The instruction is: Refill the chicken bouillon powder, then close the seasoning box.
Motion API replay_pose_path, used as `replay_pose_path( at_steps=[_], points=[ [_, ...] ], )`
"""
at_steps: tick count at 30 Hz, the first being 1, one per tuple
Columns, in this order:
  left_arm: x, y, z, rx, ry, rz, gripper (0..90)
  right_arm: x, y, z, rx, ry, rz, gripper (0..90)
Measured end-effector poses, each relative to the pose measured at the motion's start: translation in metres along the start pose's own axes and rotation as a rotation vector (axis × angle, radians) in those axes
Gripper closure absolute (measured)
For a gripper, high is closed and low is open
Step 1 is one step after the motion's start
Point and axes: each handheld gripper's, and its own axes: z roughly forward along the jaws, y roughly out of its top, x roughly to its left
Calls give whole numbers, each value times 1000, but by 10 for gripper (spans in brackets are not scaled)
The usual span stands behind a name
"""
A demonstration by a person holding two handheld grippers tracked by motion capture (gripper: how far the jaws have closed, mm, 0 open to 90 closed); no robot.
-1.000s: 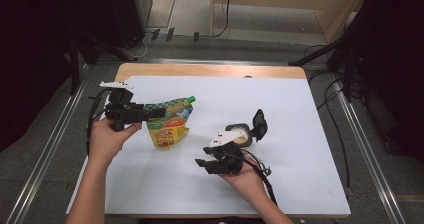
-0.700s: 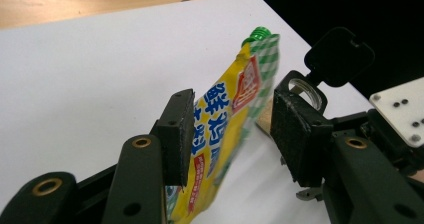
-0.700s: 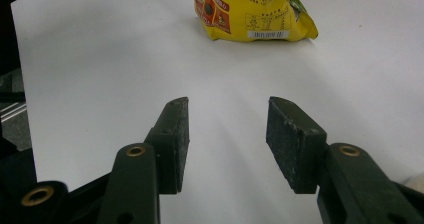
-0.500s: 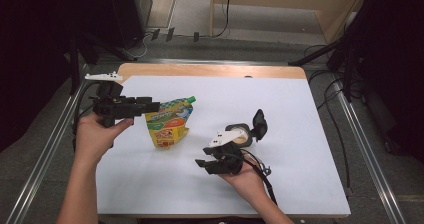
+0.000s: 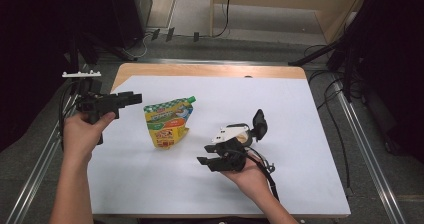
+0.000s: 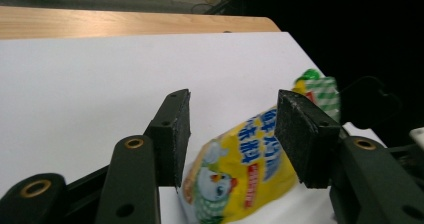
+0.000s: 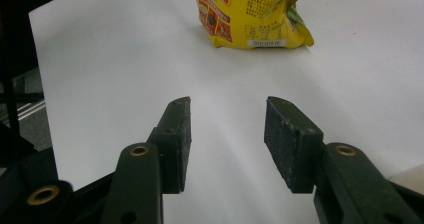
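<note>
Just right of the open left gripper (image 5: 131, 99), its jaws just opening, lies the pouch (image 5: 169, 122).

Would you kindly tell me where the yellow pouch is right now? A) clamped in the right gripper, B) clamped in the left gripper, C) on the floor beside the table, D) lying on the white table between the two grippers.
D: the yellow pouch lies on the white table, apart from the left gripper and the right gripper, whose jaws both stand open.
</note>
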Motion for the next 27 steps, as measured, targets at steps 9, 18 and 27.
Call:
replay_pose_path(
  at_steps=[9, 18, 27],
  points=[
    [18, -15, 22, 50, 8, -28, 452, -9, 10, -20, 0, -13, 27, 596],
    [24, -22, 31, 55, 20, -17, 447, -24, 17, -49, -27, -29, 68, 658],
    [23, -29, 45, 94, 7, -2, 441, -44, 21, -87, -66, -55, 121, 816]
  ],
)
